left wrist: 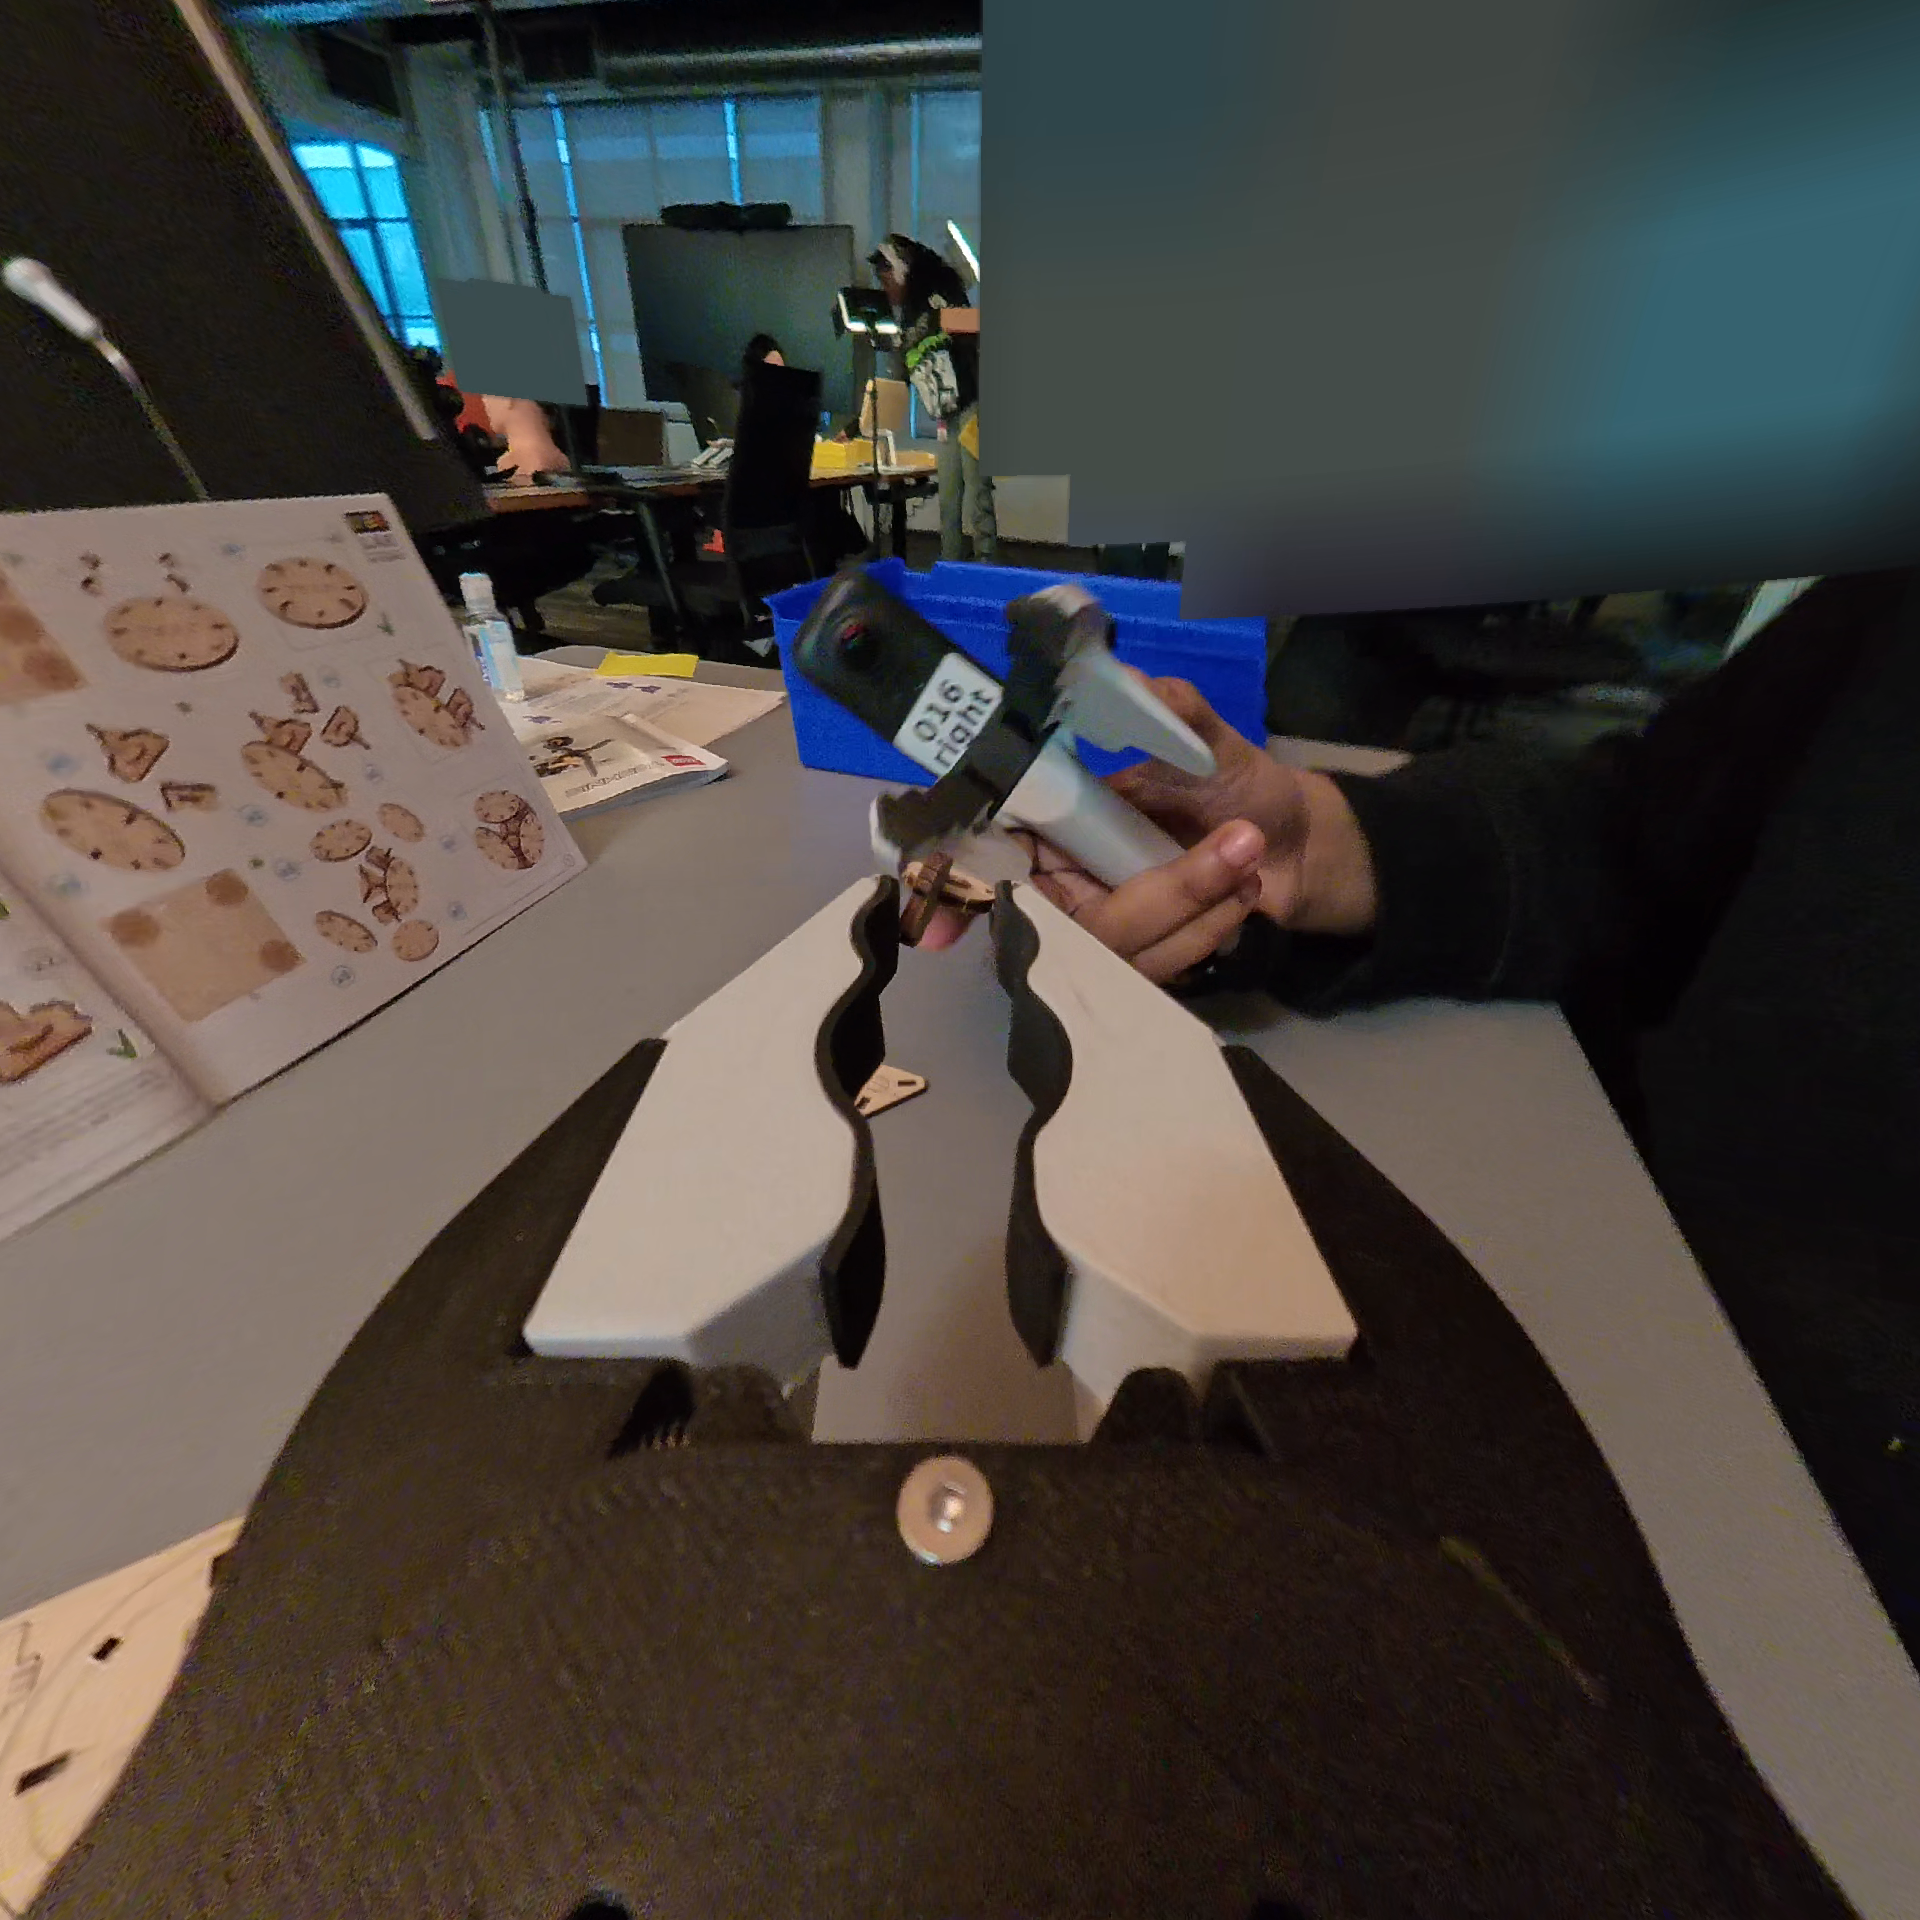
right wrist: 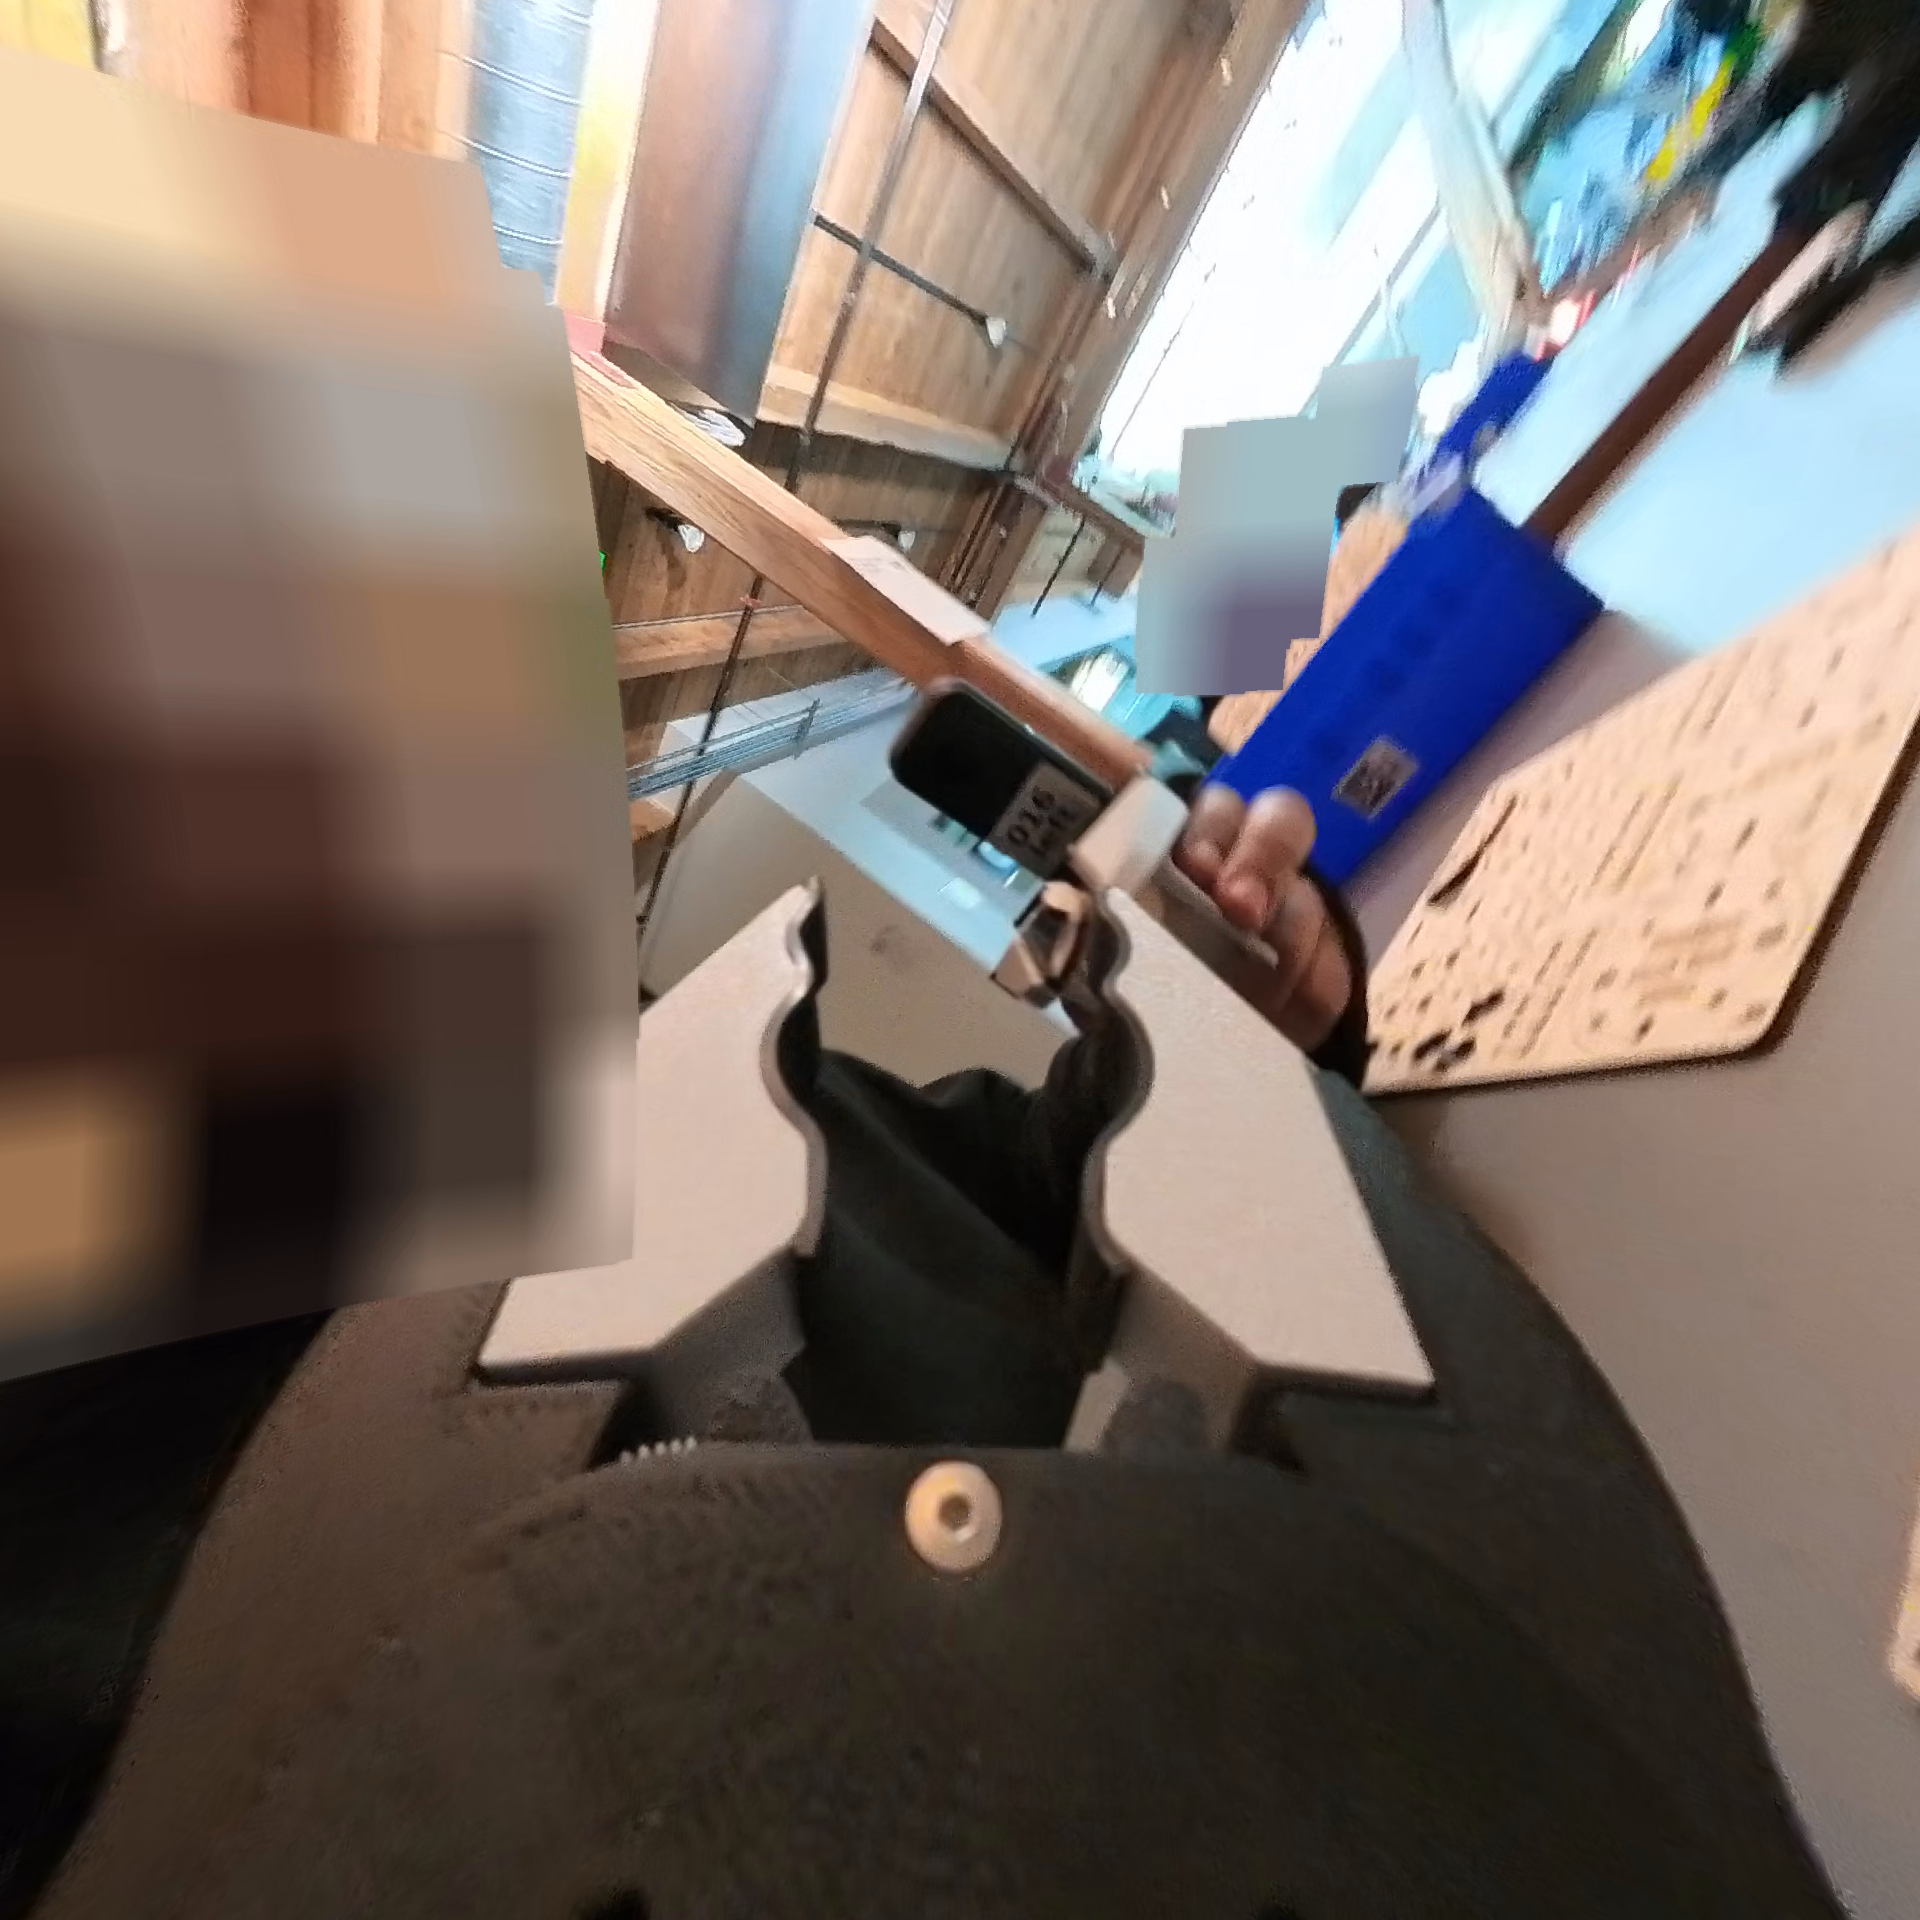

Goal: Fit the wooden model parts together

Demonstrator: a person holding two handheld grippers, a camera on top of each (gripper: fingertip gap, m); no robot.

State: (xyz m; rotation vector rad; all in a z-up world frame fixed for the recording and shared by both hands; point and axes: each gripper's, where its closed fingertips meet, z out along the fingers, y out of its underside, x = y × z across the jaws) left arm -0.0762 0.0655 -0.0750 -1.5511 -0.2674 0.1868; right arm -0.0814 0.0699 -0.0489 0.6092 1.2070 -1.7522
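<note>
- The small wooden assembly (left wrist: 940, 888) sits right at the tips of the left gripper (left wrist: 943, 909), spanning the gap between its two fingers. It is well up off the grey table (left wrist: 644, 935), so something has to be carrying it.
- The left jaws stand partly open, about the width of that one assembly, and they look closed on it. Blur leaves the contact at the right-hand pad uncertain.
- A fingertip of the right hand (left wrist: 1226, 862) shows just under the assembly, probably steadying it from below.
- The right gripper (right wrist: 961, 914) has its jaws spread wide with nothing between them. Only dark clothing shows behind the gap, and its right fingertip lies close beside the left gripper's tips.
- The left hand (right wrist: 1278, 904) wraps the left gripper's handle, beyond the right jaws.
- One loose triangular wooden piece (left wrist: 888, 1091) lies flat on the table, below and between the left fingers.
- One blue bin (left wrist: 1164, 644) stands beyond the left jaws, likely to keep parts together.
- One open instruction booklet (left wrist: 260, 769) is propped up to the left of the left jaws, where it can be read while working.
- One closed booklet (left wrist: 634, 764), one yellow note (left wrist: 644, 663) and one small clear bottle (left wrist: 488, 634) lie farther left and beyond.
- One punched plywood sheet (right wrist: 1662, 831) lies flat to the right of the right jaws.
</note>
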